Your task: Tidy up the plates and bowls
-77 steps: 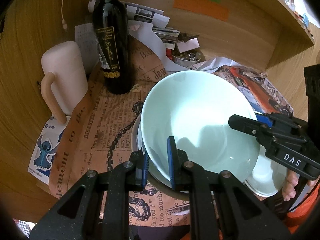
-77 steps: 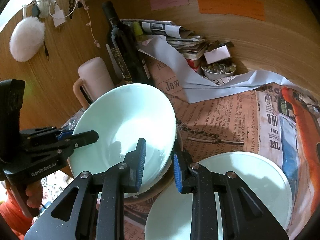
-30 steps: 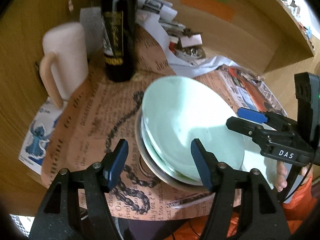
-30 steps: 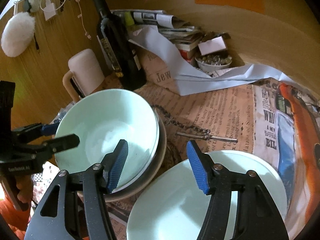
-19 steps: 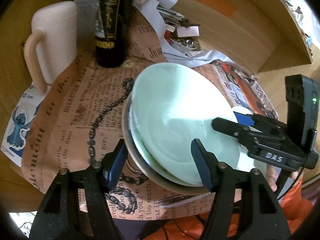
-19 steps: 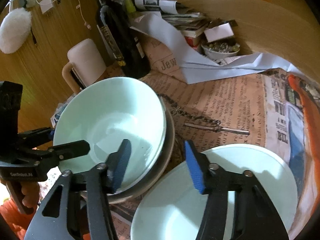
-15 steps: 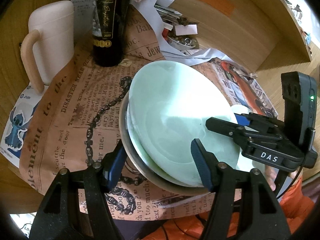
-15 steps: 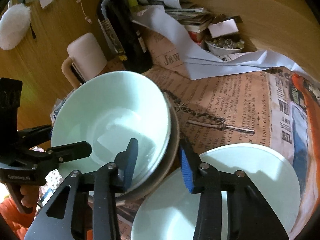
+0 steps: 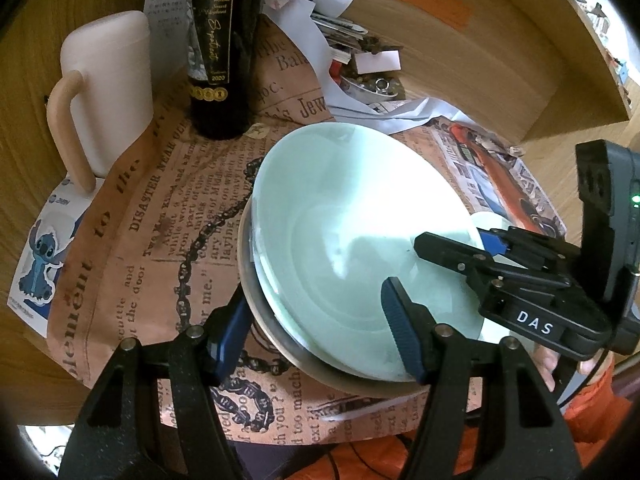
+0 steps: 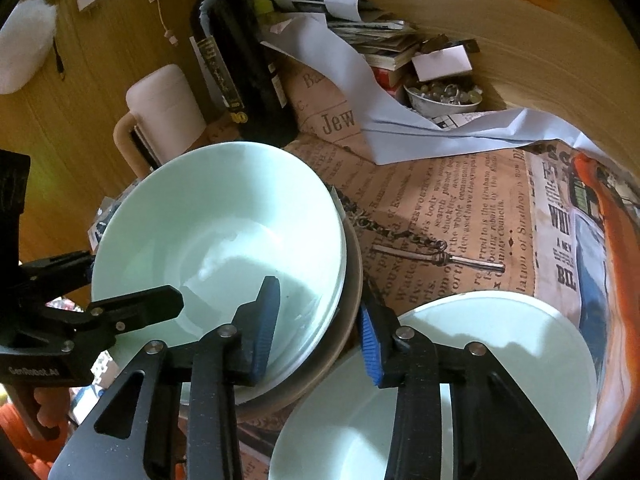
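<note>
Pale green bowl (image 10: pixel 216 240) sits nested on a stack, mid-mat; glazed, so we judge it stiff, slippery, breakable. We'd pinch the rim. Left gripper (image 9: pixel 320 332) gapes wide across the near rim; right gripper (image 10: pixel 316 328) straddles its right rim, half spread, not clamping. White plate (image 10: pixel 500 344) near-right, partly cut off. How many pieces lie underneath, we can't tell.

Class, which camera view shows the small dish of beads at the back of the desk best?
The right wrist view shows the small dish of beads best: its white rim and the round beads inside are plainly visible. In the left wrist view the same dish appears smaller and partly hidden by papers, so its contents are hard to make out.
</note>
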